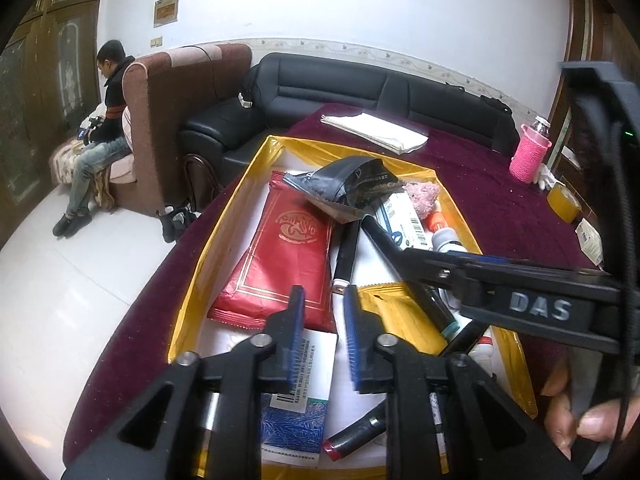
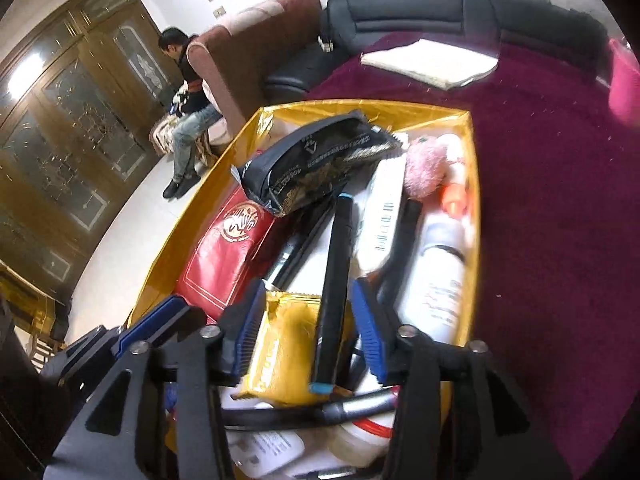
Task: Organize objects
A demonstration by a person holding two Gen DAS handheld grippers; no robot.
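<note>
A gold-lined box (image 1: 224, 216) (image 2: 208, 184) on the maroon tablecloth (image 1: 472, 176) holds a red packet (image 1: 280, 256) (image 2: 218, 260), a black pouch (image 1: 352, 188) (image 2: 316, 164), a gold packet (image 1: 396, 308) (image 2: 280, 344), black markers (image 2: 336, 292), a white bottle (image 2: 436, 280), a pink fluffy toy (image 2: 428, 164) and a blue and white box (image 1: 300, 396). My left gripper (image 1: 322, 300) hovers open and empty over the box's near end. My right gripper (image 2: 308, 296) is open above the box, its fingers either side of a black marker, not touching it. Its arm crosses the left wrist view (image 1: 520, 284).
A folded white cloth (image 1: 372, 128) (image 2: 428, 62) lies beyond the box. A bottle in a pink sleeve (image 1: 530, 152), an amber tape roll (image 1: 564, 202) and a small carton (image 1: 590, 240) stand at the right. A black sofa (image 1: 340, 88) and a seated person (image 1: 100, 128) are behind.
</note>
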